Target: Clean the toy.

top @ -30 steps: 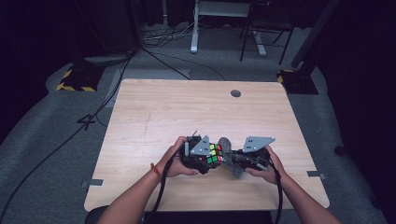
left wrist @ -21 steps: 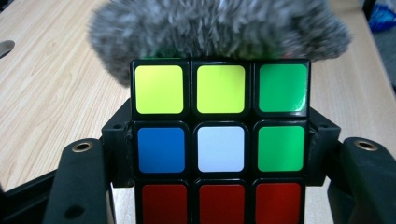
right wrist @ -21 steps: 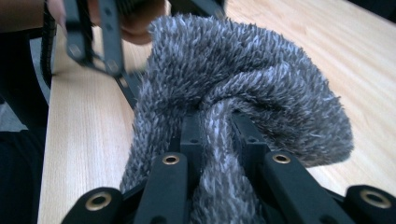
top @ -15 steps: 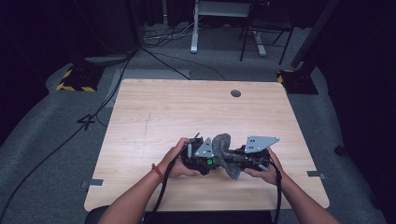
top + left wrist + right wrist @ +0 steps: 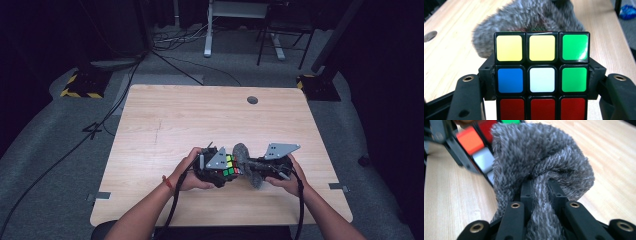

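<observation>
At the near edge of the counter (image 5: 165, 115), the person's hands bring both grippers together. The left gripper (image 5: 541, 82) clamps a puzzle cube (image 5: 541, 75) between its fingers (image 5: 469, 97), which press on the cube's two sides. The right gripper (image 5: 541, 192) pinches a grey fuzzy cloth (image 5: 544, 157) between its nearly closed fingers (image 5: 526, 192). The cloth bulges against the cube's far face. Beyond them the counter lies bare up to a round hole (image 5: 252, 100).

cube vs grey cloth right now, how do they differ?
The cube is rigid, flat-faced and multicoloured; the cloth is soft, fuzzy, grey and bunched. The left gripper clamps the cube by opposite sides; the right gripper pinches a fold of the cloth. Shared: both are gripped, close together, above the table.
</observation>
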Motion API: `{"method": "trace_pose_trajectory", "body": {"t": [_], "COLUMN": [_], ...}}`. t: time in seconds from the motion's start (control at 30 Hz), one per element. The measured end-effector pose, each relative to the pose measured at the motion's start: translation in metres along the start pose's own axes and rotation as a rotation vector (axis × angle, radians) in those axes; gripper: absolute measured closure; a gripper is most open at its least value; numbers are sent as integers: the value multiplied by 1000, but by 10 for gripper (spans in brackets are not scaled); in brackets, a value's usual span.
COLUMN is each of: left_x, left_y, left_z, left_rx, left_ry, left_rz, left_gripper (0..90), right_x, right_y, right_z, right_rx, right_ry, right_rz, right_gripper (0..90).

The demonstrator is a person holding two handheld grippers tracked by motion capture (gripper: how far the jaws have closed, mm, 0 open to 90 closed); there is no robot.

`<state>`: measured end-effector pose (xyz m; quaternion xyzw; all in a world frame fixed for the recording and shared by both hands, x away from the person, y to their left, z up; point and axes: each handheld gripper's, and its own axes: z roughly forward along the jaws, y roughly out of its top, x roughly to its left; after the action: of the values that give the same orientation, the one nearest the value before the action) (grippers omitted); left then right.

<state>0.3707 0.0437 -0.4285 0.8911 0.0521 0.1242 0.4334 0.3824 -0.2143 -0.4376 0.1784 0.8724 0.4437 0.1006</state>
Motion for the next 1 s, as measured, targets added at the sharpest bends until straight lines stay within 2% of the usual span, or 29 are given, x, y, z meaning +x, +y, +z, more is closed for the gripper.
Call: {"method": "trace_pose_trajectory", "body": {"t": [0.07,0.13,0.23,0.3,0.37,0.5,0.6,0.67,0.83,0.87,1.0], "left_x": [2,2,2,4,5,5,5,4,3,2,-1], "left_y": [0,-1,-2,-3,-4,-5,-5,-5,-7,-7,-5], "left_z": [-2,-2,-4,-5,-6,-4,-3,-1,6,8,11], "left_rx": [-13,-21,-33,-51,-55,-57,-43,-11,46,43,49], "left_ry": [-2,-4,-14,-35,-35,-35,-31,-17,16,-1,-1], "left_rz": [-6,-7,-13,-32,-32,-40,-35,-13,-6,-12,1], "left_gripper": [335,335,334,333,332,328,329,330,333,333,333], "right_x": [0,1,10,10,7,8,11,12,16,18,24], "right_y": [-3,-4,0,0,-1,3,7,10,17,18,26], "right_z": [3,4,4,4,2,-3,-7,-9,-14,-14,-11], "right_rx": [13,-24,-39,-66,-98,-143,-151,-146,-176,-178,-138], "right_ry": [-2,32,16,44,73,82,68,56,59,61,-6], "right_rz": [1,2,-36,-20,10,10,-9,-26,-42,-48,-108], "right_gripper": [778,778,779,779,780,780,780,780,779,779,774]}}
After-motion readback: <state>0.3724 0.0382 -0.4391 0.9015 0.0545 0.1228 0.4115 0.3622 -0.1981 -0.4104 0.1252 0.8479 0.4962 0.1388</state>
